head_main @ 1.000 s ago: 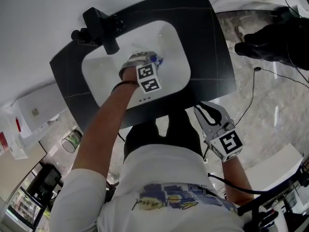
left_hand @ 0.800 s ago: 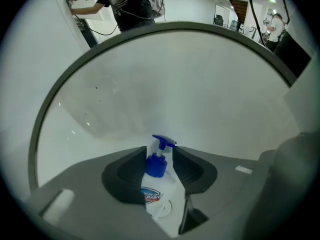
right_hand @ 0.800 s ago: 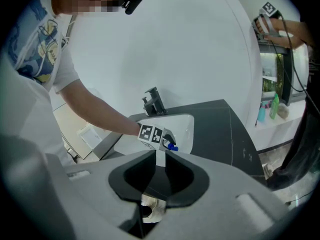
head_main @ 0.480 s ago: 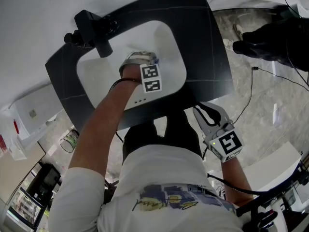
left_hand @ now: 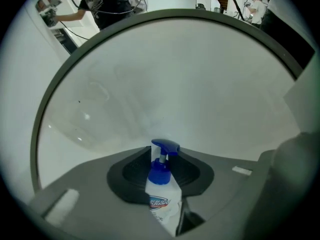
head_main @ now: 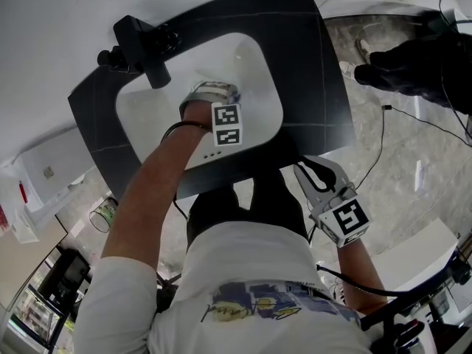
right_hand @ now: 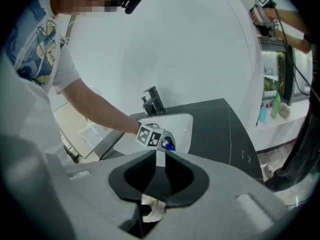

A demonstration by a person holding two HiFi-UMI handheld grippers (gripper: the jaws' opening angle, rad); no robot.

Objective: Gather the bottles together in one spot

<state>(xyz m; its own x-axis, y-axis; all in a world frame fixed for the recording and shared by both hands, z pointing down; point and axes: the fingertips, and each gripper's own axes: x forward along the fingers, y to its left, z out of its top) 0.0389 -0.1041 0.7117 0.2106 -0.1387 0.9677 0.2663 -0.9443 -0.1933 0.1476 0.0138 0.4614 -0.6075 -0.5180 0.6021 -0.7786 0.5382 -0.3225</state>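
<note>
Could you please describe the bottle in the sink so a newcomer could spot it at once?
Find the white sink set in the black counter. The left gripper reaches into it, its jaws closing on a white bottle. Its blue pump top and blue label set it apart from the plain basin.

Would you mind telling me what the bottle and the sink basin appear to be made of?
The bottle: probably plastic, whitish body with printed label, glossy blue pump head. The sink basin: likely glazed ceramic, smooth glossy white with small highlights, though moulded resin is possible.
</note>
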